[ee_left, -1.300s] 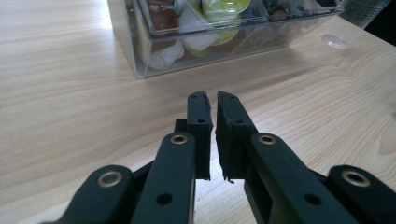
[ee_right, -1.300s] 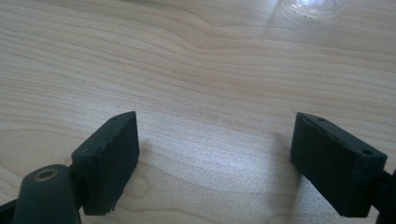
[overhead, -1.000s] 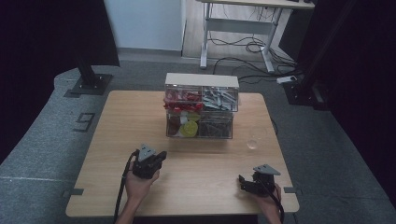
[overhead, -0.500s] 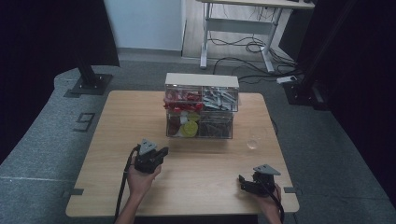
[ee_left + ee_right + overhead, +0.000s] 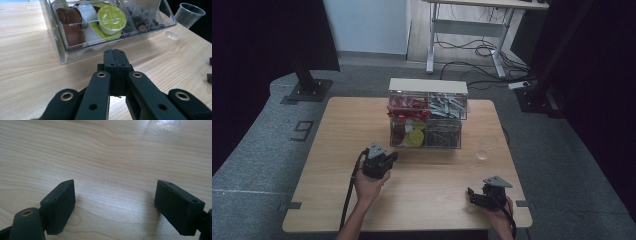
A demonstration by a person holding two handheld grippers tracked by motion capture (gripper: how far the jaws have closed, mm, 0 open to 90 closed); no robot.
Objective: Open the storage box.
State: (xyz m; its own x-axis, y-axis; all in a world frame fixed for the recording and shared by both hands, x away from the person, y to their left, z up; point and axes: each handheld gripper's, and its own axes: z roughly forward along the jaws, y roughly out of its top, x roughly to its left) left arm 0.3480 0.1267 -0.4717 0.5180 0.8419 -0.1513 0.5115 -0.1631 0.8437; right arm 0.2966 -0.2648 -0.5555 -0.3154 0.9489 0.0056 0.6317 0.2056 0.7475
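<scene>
While our left claw (image 5: 115, 53) hangs just in front of the clear organizer box (image 5: 427, 117), its jaws pressed together on nothing, we judge the reach toward the lower drawer (image 5: 75, 50) to be the step in hand. That drawer, at the bottom left of the box as the high view has it, holds brown and green coffee capsules (image 5: 111, 19) behind a clear front wall. Our right claw (image 5: 115, 205) rests well back from the box, near the worktop's (image 5: 342, 130) front right corner, its jaws spread wide over bare wood and holding nothing.

We see several ways this could go wrong. With jaws shut, the left claw can only push: a nudge against the clear wall may slide the whole light box backward instead of opening anything. Should the jaws open late, a tip could catch the drawer's edge and tilt the box. The capsules lie loosely heaped, so a careless pinch may squeeze a foil lid or send one rolling. An empty plastic cup (image 5: 189, 14) stands to the right of the box, and a sideways sweep could topple it.
</scene>
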